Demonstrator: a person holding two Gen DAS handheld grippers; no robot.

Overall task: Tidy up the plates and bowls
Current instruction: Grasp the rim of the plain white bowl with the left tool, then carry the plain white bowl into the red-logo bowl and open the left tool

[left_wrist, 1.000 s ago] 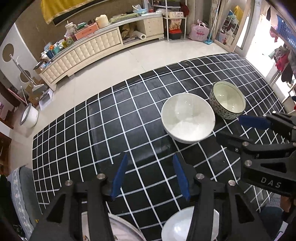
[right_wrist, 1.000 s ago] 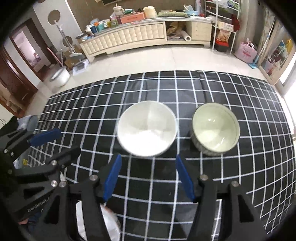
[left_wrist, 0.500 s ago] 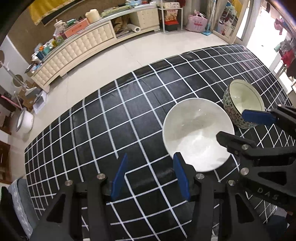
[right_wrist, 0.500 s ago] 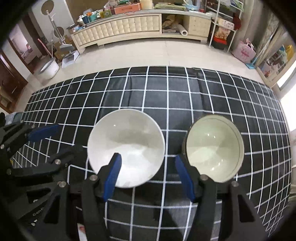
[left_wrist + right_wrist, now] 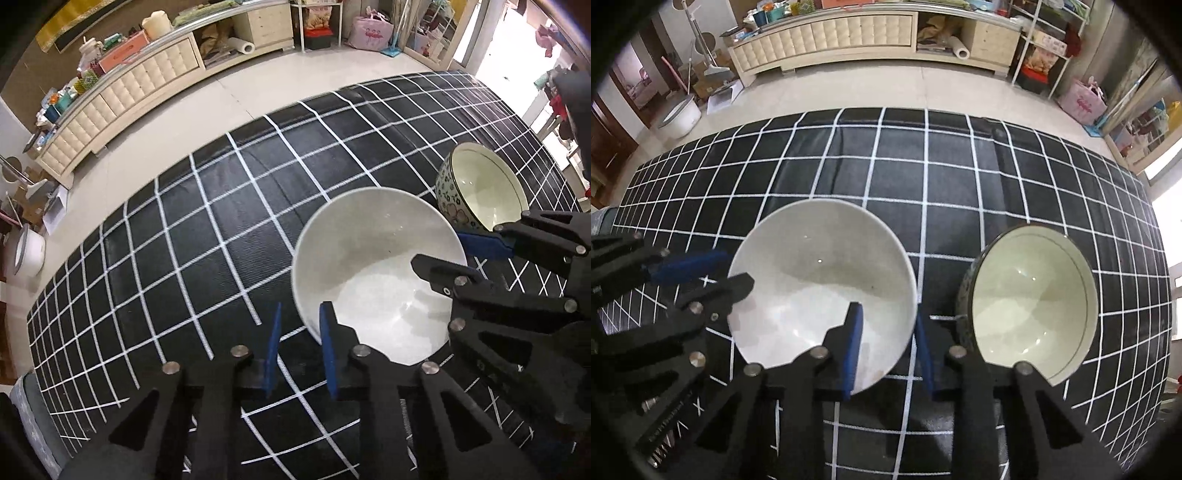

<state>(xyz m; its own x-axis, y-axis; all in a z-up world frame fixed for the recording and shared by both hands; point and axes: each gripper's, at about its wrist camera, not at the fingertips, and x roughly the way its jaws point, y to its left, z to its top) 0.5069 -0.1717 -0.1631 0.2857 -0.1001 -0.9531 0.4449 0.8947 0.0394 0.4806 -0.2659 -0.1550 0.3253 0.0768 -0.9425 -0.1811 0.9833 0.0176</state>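
Note:
A plain white bowl sits on the black grid cloth. A flower-patterned bowl stands just right of it. My left gripper straddles the white bowl's left rim, one blue finger inside, one outside, with a gap still showing. My right gripper straddles the same bowl's right rim, one finger inside and one between the two bowls. Both look partly closed, not clamped.
The black cloth with white grid lines covers the table. Beyond its far edge lie a tiled floor and a long cream cabinet. A pink bag and shelves stand at the right.
Both grippers have moved forward and down onto the white bowl's rim from either side, and their fingers have narrowed. The plates near the front edge have left view.

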